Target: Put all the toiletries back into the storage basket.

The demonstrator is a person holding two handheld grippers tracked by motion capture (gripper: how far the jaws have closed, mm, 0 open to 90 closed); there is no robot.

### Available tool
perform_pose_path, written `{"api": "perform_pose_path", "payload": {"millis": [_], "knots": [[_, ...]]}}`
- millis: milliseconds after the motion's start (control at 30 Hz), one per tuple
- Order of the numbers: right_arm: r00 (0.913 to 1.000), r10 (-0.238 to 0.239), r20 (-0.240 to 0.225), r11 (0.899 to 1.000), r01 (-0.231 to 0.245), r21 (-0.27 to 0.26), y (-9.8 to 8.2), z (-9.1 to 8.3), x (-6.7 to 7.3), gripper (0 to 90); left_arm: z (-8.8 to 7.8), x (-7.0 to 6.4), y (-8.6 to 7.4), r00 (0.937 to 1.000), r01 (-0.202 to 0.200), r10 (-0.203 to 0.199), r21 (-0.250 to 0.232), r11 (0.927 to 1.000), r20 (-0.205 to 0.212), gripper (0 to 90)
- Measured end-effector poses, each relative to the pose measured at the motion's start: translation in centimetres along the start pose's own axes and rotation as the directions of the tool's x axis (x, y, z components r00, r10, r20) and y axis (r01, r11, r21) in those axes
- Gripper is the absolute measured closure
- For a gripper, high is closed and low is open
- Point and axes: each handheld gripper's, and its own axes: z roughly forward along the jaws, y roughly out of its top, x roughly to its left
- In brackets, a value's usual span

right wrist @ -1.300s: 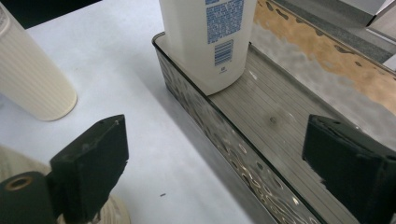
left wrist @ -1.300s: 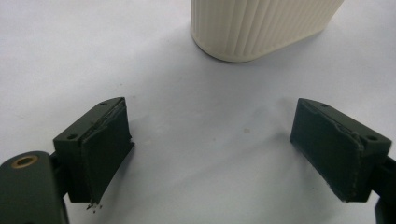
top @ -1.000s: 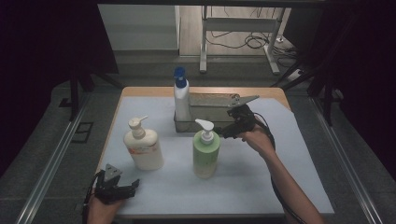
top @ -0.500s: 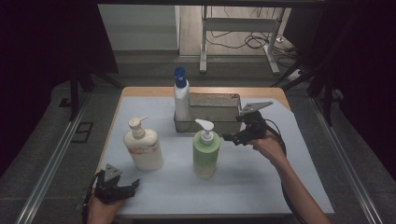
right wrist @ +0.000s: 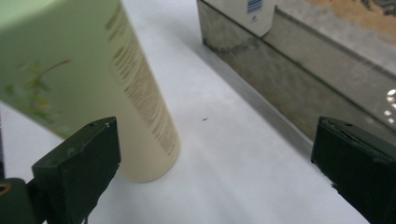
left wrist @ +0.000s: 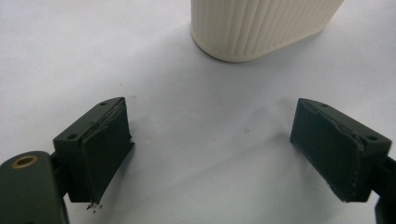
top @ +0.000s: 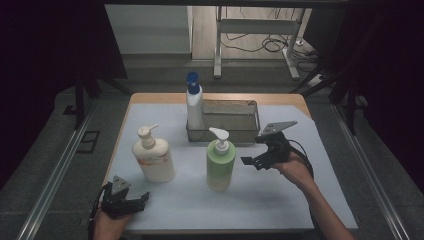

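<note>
At the near left corner of the table (top: 320,200) the left gripper (top: 131,200) just sits low on the white cover, jaws spread wide with nothing between them, parked out of the way I'd guess. Just ahead of it stands the cream pump bottle (top: 154,159), upright, and its ribbed base fills the top of the left gripper view. Moving right, the green pump bottle (top: 220,161) stands upright near the middle, in front of the metal tray (top: 247,132), which has the white bottle with the blue cap (top: 194,102) standing at its left end. The right gripper (top: 250,162) hangs just beside the green bottle's right side, jaws wide open and empty, turned toward it. Looks lined up to grab that bottle around the body, probably to load it into the tray, but there's no contact yet.
</note>
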Motion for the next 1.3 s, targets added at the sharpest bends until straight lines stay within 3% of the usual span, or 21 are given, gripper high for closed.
{"api": "perform_pose_path", "payload": {"millis": [533,733,1300], "knots": [[0.9955,-0.04,-0.086,0.999,0.039,-0.009,-0.7,0.7,3.8,5.7,0.0,0.0,0.0,1.0,0.0,0.0,0.0,1.0,0.0,11.8],[0.9936,-0.073,-0.087,0.997,0.071,-0.016,-0.2,1.5,4.6,6.9,0.0,0.0,0.0,1.0,0.001,-0.001,-0.001,1.0,-0.001,11.8],[0.9892,-0.109,-0.098,0.994,0.107,-0.025,1.4,3.8,6.2,2.9,0.0,0.0,0.0,1.0,-0.002,0.002,-0.002,1.0,0.0,11.8]]}}
